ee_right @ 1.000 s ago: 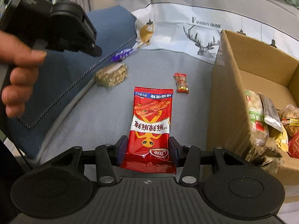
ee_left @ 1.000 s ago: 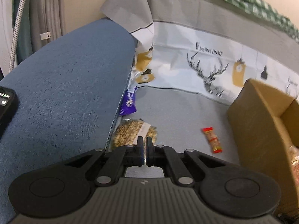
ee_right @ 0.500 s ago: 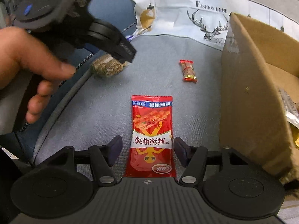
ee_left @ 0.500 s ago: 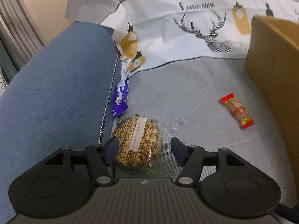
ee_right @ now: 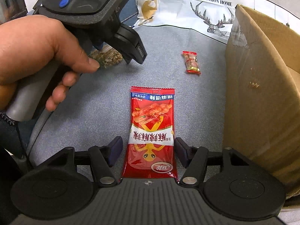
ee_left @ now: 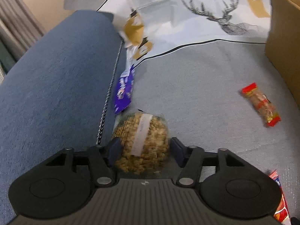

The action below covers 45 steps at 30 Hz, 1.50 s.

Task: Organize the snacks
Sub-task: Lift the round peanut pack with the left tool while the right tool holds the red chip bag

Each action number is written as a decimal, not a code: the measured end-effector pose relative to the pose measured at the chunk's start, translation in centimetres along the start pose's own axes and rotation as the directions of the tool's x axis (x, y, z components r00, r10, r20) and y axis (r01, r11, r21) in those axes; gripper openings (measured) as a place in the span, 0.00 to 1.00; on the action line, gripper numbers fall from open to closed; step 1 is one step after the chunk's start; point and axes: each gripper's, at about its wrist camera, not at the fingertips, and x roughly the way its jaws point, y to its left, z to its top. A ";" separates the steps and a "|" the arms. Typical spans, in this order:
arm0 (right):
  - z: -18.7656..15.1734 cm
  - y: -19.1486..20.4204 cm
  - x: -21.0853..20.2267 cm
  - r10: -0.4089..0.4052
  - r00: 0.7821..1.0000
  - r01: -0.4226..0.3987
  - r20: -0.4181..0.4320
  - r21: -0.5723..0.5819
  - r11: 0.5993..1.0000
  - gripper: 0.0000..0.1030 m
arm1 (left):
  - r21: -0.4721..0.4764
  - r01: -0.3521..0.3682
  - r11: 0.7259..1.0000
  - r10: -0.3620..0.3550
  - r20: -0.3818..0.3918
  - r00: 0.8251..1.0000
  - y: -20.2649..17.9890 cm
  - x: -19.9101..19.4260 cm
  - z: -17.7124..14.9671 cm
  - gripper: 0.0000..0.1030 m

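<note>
Grey cloth (ee_right: pixel 97 112), perhaps a sofa

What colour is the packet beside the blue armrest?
Purple packet, clearest in the left wrist view.

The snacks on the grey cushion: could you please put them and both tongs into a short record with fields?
left tongs: closing around the round grain cake, pads not yet pressing
right tongs: open, straddling the red spicy snack packet
purple packet: against the blue armrest seam
small red-ended bar: loose on the cushion
cardboard box: right of the snacks
</note>
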 end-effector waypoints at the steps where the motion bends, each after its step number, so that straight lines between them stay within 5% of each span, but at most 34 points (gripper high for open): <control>1: 0.0 0.0 0.0 0.000 1.000 0.000 0.000 -0.001 1.000 0.62 | -0.013 0.004 1.000 -0.004 -0.002 1.000 0.3 -0.1 0.0 0.55; 5: -0.1 0.1 0.0 -0.003 1.000 0.003 0.004 -0.007 1.000 0.62 | 0.001 0.008 1.000 -0.008 0.046 0.999 0.3 -1.3 0.1 0.32; 11: -0.3 0.2 0.1 -0.005 1.000 0.005 0.012 -0.015 1.000 0.61 | -0.079 0.040 0.996 -0.032 0.097 0.995 1.8 -3.8 -0.1 0.27; 16: -0.8 0.3 -0.3 -0.012 1.000 0.012 0.022 -0.026 1.000 0.61 | -0.228 0.194 0.954 -0.161 0.152 0.975 4.7 -6.3 -0.9 0.24; 18: -0.9 0.3 -0.3 -0.016 1.000 0.017 0.026 -0.028 0.999 0.58 | -0.302 0.352 0.886 -0.315 0.167 0.934 6.0 -6.9 -1.7 0.24; 21: -0.9 0.3 -0.4 -0.028 0.999 0.029 0.036 -0.030 0.999 0.52 | -0.381 0.490 0.784 -0.445 0.206 0.871 7.4 -8.0 -2.9 0.24; 24: -1.0 0.3 -0.5 -0.028 0.999 0.029 0.040 -0.024 0.999 0.50 | -0.480 0.631 0.609 -0.625 0.198 0.755 8.3 -6.9 -3.9 0.25; 26: -1.0 0.3 -0.6 -0.028 0.999 0.029 0.041 -0.020 0.999 0.50 | -0.520 0.647 0.558 -0.686 0.149 0.712 7.8 -5.9 -4.4 0.25; 28: -1.1 0.3 -0.7 -0.028 0.999 0.029 0.042 -0.018 0.999 0.50 | -0.508 0.630 0.588 -0.662 0.146 0.735 7.8 -6.2 -4.3 0.26; 31: -1.1 0.3 -0.9 -0.022 0.999 0.023 0.038 -0.019 1.000 0.51 | -0.493 0.549 0.675 -0.567 0.130 0.813 7.7 -6.8 -4.0 0.27; 33: -1.0 0.3 -0.7 -0.016 0.999 0.016 0.028 -0.015 1.000 0.53 | -0.483 0.503 0.717 -0.513 0.122 0.849 7.6 -7.0 -3.8 0.30; 38: -0.9 0.4 -0.6 -0.013 1.000 0.014 0.025 -0.008 1.000 0.55 | -0.466 0.470 0.750 -0.494 0.079 0.866 7.2 -6.2 -3.7 0.63; 45: -0.6 0.5 -0.1 -0.012 1.000 0.012 0.028 -0.001 1.000 0.61 | -0.433 0.423 0.796 -0.478 -0.020 0.878 5.9 -4.8 -3.9 0.82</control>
